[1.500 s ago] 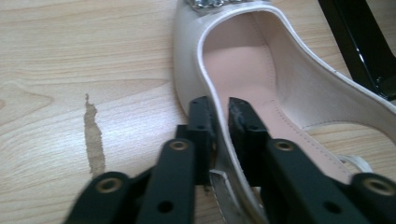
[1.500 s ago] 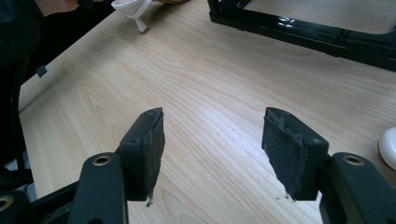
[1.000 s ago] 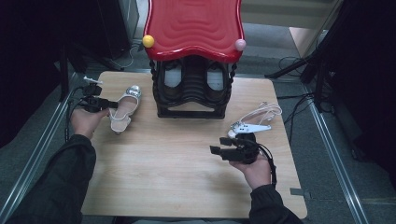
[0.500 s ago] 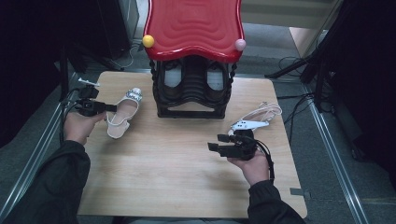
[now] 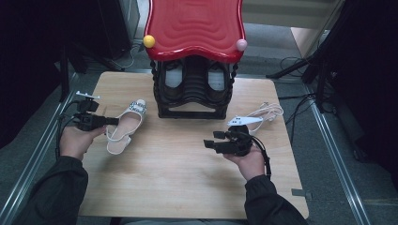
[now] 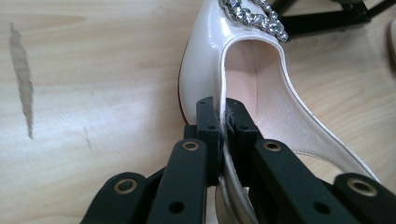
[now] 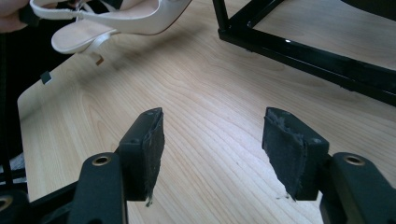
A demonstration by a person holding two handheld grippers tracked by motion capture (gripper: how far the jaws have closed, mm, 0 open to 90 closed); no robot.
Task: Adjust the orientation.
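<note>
Overall, a wooden tabletop (image 5: pixel 187 178) carries a black shoe rack (image 5: pixel 195 93) with a red wavy top (image 5: pixel 195 23) at its far middle; dark shoes sit inside, hard to make out. Left of the rack, a white slingback shoe (image 5: pixel 126 125) with a jewelled toe is gripped at its side wall by the left claw (image 5: pixel 112 121), clenched on it. The left gripper view adds detail: the pads pinch the thin shoe edge (image 6: pixel 223 121), pink lining (image 6: pixel 252 79) visible, rhinestones (image 6: pixel 254 16) cut off at the top. From the right gripper view, the heel end seems lifted off the wood, shadow beneath (image 7: pixel 140 39). Near right, the right claw (image 5: pixel 211 139) hovers released, pads (image 7: pixel 149 144) wide apart over bare wood. Beyond it lies a second pale shoe (image 5: pixel 256 117), its shape unclear.
</note>
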